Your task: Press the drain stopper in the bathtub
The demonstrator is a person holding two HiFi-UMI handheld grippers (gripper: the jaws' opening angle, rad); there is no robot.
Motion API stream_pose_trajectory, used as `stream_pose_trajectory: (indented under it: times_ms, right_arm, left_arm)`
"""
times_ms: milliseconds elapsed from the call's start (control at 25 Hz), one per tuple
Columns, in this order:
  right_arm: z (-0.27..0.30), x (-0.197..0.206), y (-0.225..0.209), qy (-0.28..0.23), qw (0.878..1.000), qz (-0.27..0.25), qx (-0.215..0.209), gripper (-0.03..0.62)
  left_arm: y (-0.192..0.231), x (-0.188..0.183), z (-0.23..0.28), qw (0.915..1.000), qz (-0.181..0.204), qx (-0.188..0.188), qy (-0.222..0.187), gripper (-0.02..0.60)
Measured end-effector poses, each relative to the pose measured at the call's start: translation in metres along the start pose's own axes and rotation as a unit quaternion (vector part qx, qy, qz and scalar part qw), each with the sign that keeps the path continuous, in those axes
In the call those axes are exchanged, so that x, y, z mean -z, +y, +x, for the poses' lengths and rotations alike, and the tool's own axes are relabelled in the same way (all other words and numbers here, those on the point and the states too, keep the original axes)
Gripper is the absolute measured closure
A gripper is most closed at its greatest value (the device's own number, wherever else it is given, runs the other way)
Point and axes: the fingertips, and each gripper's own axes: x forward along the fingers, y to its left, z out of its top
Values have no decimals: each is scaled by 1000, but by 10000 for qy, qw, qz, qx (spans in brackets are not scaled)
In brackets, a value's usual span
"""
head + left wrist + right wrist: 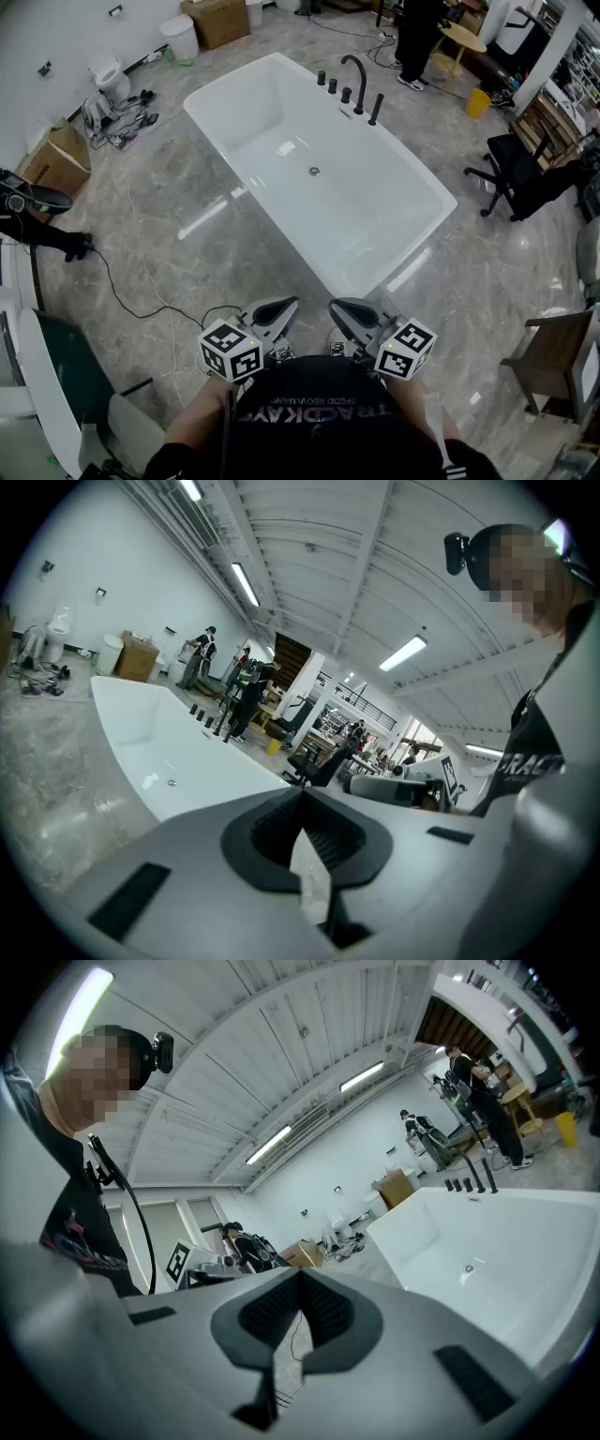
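My left claw [277, 315] and my right claw [345, 317] sit side by side close to my chest, both well short of the bathtub [375, 225], with bare marble floor [169, 234] between their tips and the tub's near end. Looking along the left claw [302, 794], its two jaws are pressed together at the tips with nothing pinched; only a sliver of floor shows through the slit lower down. The right claw [300, 1277] is the same: tips meeting, nothing gripped, a thin black cable on the floor visible through the slit.

The drain stopper [314, 171] lies on the white tub bottom, far ahead of both claws and roughly in line with the gap between them. From the left claw it sits ahead and to the left [172, 782]; from the right claw, ahead and to the right [469, 1268]. The black faucet [356, 80] stands on the tub's rim beyond the stopper. A black office chair [511, 183] stands well off to the right of my right claw.
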Motion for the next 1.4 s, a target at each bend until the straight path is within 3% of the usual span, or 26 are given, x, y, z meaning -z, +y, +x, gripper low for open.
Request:
stream_pose_trajectory:
  times_ms: [1000, 1400]
  right_arm:
    - [9, -3, 6, 32, 9998, -74, -186, 583]
    - [22, 0, 9, 215, 9995, -87, -227, 583]
  left_arm:
    - [5, -4, -2, 10000, 19, -15, -10, 575]
    - [16, -2, -12, 9998, -150, -76, -132, 575]
